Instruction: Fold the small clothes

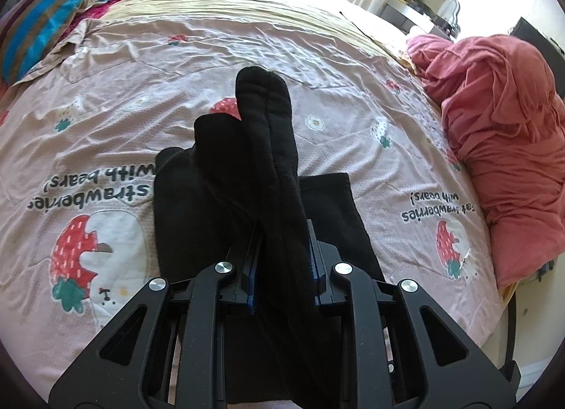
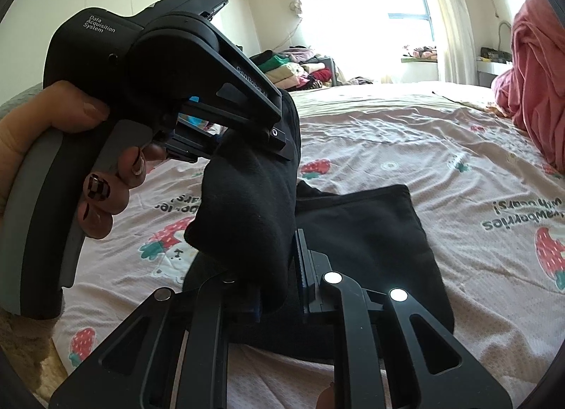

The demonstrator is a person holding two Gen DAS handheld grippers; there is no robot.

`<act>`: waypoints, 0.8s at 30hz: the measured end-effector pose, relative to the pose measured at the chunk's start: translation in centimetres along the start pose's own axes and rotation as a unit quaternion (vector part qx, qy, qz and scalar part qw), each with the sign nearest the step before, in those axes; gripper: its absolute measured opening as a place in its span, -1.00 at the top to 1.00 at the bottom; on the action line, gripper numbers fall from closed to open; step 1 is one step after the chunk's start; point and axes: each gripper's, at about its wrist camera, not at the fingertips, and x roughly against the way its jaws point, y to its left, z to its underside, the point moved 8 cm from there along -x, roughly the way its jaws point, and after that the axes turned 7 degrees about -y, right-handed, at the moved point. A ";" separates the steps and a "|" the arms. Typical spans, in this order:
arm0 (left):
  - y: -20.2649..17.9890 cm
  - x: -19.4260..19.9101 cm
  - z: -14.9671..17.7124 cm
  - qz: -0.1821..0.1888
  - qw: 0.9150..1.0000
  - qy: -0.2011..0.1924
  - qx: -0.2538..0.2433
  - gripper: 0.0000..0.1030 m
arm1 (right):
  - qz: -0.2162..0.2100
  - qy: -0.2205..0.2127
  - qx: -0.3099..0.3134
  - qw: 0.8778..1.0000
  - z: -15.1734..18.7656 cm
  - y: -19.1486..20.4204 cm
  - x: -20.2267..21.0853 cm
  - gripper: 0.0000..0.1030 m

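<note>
A black sock (image 1: 268,148) is held up above the bed, its toe end pointing away in the left wrist view. My left gripper (image 1: 282,268) is shut on it low down. In the right wrist view the same sock (image 2: 247,204) hangs between the left gripper's body (image 2: 169,84) and my right gripper (image 2: 279,278), which is shut on its lower end. A second black sock (image 2: 370,232) lies flat on the bed under them; it also shows in the left wrist view (image 1: 339,211).
The bed has a pink strawberry-print cover (image 1: 141,109). A red-pink bundle of cloth (image 1: 501,148) lies at the bed's right edge. A striped pillow (image 1: 46,20) is at the far left. A clothes pile (image 2: 300,70) sits beyond the bed.
</note>
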 end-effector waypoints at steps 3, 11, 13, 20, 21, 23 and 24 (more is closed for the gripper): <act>-0.7 -0.7 0.3 0.001 1.000 0.008 -0.003 0.73 | 0.002 0.004 -0.010 1.000 0.4 -0.7 0.1 0.74; -2.3 -2.8 1.0 0.001 0.999 0.029 -0.013 0.68 | 0.010 0.027 -0.049 0.998 1.5 -3.0 -0.1 0.73; -2.5 -3.7 1.3 0.004 0.999 0.037 -0.008 0.65 | 0.009 0.038 -0.069 0.997 2.0 -3.8 -0.5 0.74; -3.0 -6.0 2.1 0.011 0.998 0.056 -0.002 0.55 | -0.008 0.067 -0.137 0.988 3.3 -5.7 -1.3 0.73; -3.0 -6.3 2.1 0.010 0.998 0.057 -0.003 0.53 | -0.010 0.070 -0.144 0.987 3.4 -5.9 -1.4 0.71; -3.4 -6.7 2.1 0.011 0.998 0.059 -0.005 0.52 | -0.013 0.075 -0.159 0.984 3.6 -6.4 -1.6 0.67; -3.5 -6.9 2.2 0.011 0.998 0.061 -0.006 0.49 | -0.015 0.077 -0.167 0.983 3.8 -6.6 -1.7 0.63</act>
